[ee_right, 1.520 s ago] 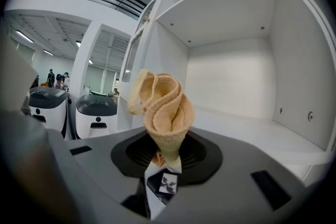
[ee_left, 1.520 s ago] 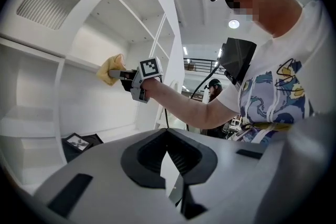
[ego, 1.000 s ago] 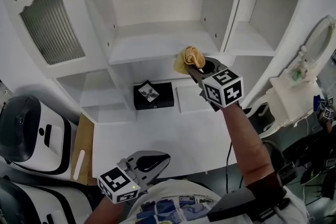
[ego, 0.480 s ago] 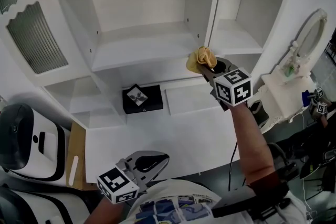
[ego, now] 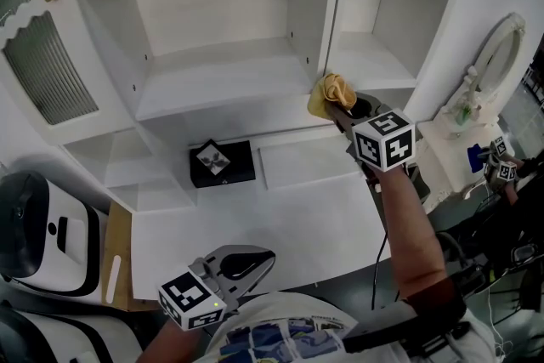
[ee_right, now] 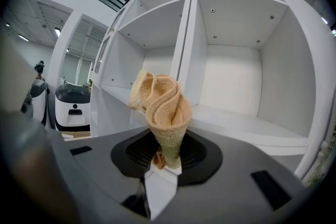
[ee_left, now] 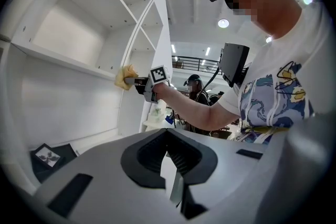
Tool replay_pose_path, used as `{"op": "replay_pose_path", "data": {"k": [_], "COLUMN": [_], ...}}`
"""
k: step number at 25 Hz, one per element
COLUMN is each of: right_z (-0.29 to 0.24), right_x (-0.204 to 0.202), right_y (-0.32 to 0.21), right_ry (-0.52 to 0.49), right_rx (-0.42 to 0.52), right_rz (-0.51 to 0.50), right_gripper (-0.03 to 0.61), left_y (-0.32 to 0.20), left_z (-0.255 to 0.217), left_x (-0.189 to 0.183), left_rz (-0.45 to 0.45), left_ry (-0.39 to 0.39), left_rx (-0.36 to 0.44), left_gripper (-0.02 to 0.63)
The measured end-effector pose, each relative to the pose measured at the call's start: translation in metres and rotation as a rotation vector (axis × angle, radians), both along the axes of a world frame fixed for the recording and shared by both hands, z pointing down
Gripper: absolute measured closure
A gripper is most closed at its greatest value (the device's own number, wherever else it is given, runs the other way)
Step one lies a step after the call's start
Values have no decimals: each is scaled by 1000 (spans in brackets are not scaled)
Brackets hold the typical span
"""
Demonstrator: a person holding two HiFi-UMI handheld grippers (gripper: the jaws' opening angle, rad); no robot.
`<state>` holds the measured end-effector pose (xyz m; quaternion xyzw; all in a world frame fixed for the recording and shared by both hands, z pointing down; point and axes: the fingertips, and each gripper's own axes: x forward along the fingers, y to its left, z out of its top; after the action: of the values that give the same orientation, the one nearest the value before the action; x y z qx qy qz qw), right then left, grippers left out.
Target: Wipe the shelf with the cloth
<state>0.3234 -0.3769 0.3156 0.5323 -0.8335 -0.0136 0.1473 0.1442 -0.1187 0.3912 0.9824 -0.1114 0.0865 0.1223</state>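
A crumpled yellow-tan terry cloth [ee_right: 163, 105] is pinched in the closed jaws of the right gripper [ego: 346, 110] and held at the front edge of the white cabinet shelf [ego: 217, 79], beside its upright divider. Wiping is judged barely begun, if at all. The left gripper [ee_left: 176, 186] is held low, jaws together, empty.

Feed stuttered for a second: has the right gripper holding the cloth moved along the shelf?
Yes. The right gripper carried the cloth rightward: earlier it was left of the upright divider, now at its foot.
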Motion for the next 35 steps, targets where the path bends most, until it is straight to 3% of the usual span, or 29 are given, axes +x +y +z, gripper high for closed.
{"op": "replay_pose_path", "data": {"k": [19, 29, 35], "right_z": [-95, -169, -218], "right_x": [2, 7, 5], "right_y": [1, -1, 2], "right_ry": [-7, -90, -91], "right_rx": [170, 284, 365], "right_rz": [29, 49, 63], "right_gripper": [463, 463, 464], "left_y": [6, 13, 17], "left_z": [-15, -25, -29], "left_x": [-10, -19, -28], "left_rz": [27, 84, 92], "left_ry": [19, 29, 30], "left_rx": [27, 26, 28], "left_gripper": [601, 601, 601]}}
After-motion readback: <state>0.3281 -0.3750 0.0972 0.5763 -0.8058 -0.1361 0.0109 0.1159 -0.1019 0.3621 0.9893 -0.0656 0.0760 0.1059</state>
